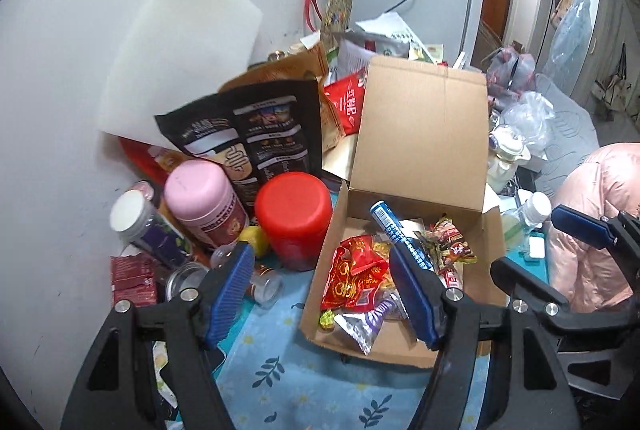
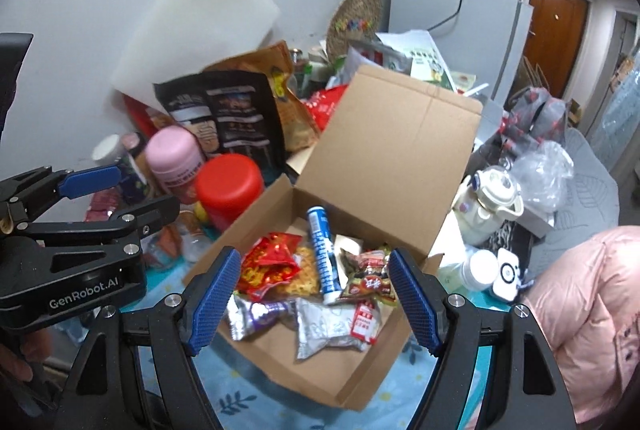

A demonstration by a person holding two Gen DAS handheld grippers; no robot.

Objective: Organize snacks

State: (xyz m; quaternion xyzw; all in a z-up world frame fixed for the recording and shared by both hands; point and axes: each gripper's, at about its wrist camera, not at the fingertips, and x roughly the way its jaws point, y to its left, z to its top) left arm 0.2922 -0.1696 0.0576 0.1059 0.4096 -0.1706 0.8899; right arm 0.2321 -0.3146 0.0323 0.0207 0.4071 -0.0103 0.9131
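Note:
An open cardboard box stands on the blue tablecloth with its lid up. Inside lie several snack packets: a red packet, a blue and white tube, a dark red packet and silver wrappers. My left gripper is open and empty, over the box's left wall. My right gripper is open and empty, above the snacks in the box. The right gripper also shows at the right of the left wrist view, and the left gripper at the left of the right wrist view.
Left of the box stand a red-lidded jar, a pink-lidded jar, a white-lidded jar and a black snack bag. A white teapot and a pink jacket are on the right.

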